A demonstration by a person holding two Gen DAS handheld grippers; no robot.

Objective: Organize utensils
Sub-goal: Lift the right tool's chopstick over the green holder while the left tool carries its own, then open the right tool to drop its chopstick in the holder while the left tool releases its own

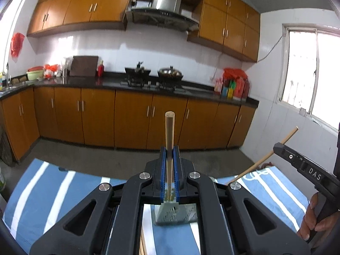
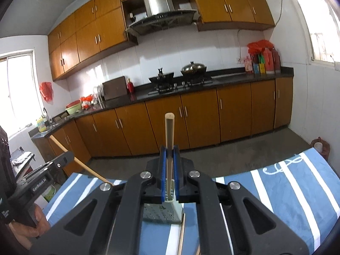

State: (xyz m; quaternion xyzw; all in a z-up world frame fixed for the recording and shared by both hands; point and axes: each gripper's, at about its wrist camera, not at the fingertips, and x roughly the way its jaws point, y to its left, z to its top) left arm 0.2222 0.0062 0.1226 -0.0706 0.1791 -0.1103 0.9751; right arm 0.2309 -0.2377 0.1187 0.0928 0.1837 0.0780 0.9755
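Left wrist view: left gripper (image 1: pixel 170 159) jaws clamp a slim round wooden chopstick (image 1: pixel 169 140) upright, lower tip just above the grey perforated utensil holder (image 1: pixel 170 214) on the blue white-striped bench (image 1: pixel 53 187). Right gripper (image 2: pixel 169 159) grips its own wooden chopstick (image 2: pixel 169 136) likewise, equally near; next move is likely straight down.
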